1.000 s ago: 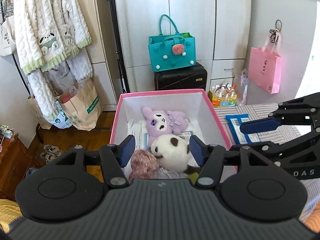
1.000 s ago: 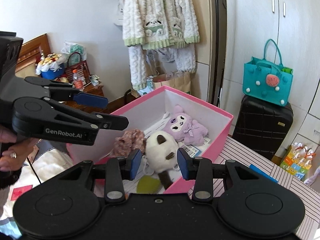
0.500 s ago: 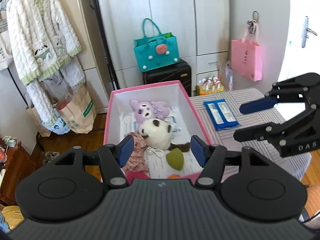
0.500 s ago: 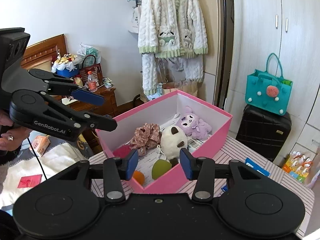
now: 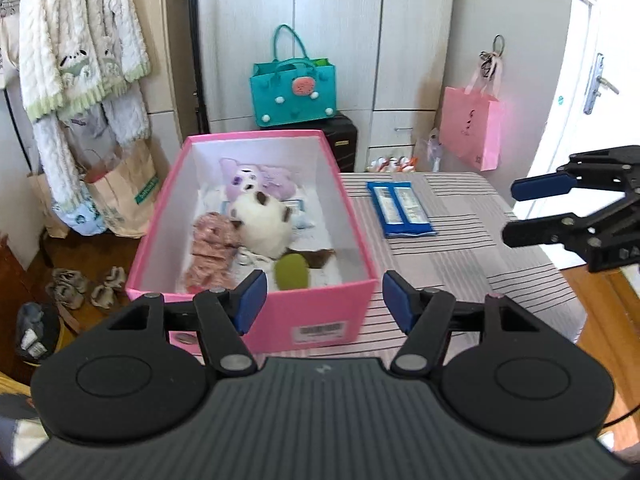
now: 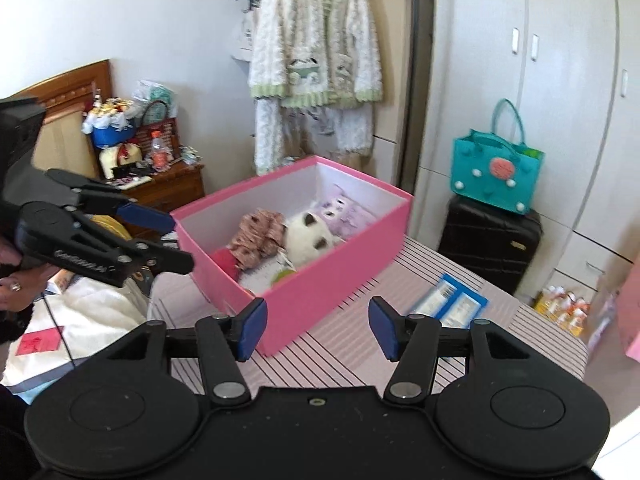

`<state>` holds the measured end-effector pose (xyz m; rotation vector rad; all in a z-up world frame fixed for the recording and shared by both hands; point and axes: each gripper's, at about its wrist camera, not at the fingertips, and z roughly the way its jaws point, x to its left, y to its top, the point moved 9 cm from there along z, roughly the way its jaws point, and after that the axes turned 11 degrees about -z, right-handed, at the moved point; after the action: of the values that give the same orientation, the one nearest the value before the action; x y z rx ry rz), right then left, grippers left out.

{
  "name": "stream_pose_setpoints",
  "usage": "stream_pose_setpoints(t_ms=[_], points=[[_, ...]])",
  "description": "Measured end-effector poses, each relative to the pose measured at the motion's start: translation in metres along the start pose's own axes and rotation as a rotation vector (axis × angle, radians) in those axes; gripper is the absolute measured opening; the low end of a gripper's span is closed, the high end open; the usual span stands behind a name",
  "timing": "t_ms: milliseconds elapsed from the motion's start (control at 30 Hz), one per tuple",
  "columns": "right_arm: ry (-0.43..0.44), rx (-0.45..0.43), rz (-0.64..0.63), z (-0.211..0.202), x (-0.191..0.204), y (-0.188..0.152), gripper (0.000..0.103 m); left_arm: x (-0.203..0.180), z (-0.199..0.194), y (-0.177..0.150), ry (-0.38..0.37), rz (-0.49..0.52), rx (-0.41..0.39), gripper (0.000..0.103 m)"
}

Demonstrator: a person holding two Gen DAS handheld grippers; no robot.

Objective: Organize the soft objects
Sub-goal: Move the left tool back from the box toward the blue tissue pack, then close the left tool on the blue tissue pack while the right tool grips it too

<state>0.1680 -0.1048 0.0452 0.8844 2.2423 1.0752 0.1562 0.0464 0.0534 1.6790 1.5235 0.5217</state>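
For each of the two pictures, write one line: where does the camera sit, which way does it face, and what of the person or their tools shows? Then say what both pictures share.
Left wrist: sits on the left gripper, facing the pink box's short end on the striped table; the right gripper, jaws opening on nothing, shows at right.
Right wrist: sits on the right gripper, facing the box's corner; the left gripper and a hand show at left.
Shared: box, white plush toy, blue packet, teal bag.

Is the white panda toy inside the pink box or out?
Inside. The panda toy lies within the pink box walls, beside a purple plush.
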Motion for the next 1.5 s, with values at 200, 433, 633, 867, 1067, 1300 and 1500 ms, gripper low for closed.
stream_pose_setpoints(t_ms=[200, 433, 633, 867, 1067, 1300, 1500], points=[[-0.048, 0.012, 0.061, -0.007, -0.032, -0.023, 0.074, -0.039, 0.011, -0.009, -0.039, 0.01, -0.027, 0.063], [-0.114, -0.029, 0.104, -0.007, -0.076, -0.039, 0.077, -0.086, 0.049, -0.012, -0.121, -0.015, -0.004, 0.065], [-0.159, -0.09, 0.086, 0.015, -0.12, -0.047, 0.077, -0.116, 0.101, -0.016, -0.148, -0.055, 0.061, 0.066], [-0.104, 0.033, 0.091, 0.077, -0.171, -0.06, 0.077, -0.129, 0.164, -0.018, -0.079, -0.108, 0.096, 0.066], [-0.048, 0.111, 0.064, 0.131, -0.198, -0.068, 0.076, -0.115, 0.2, -0.015, -0.02, -0.189, 0.11, 0.066], [0.078, 0.133, 0.072, 0.192, -0.213, -0.064, 0.076, -0.106, 0.216, -0.011, 0.011, -0.253, 0.113, 0.064], [0.106, 0.171, 0.096, 0.231, -0.231, -0.068, 0.075, -0.103, 0.221, -0.024, 0.03, -0.261, 0.117, 0.041]])
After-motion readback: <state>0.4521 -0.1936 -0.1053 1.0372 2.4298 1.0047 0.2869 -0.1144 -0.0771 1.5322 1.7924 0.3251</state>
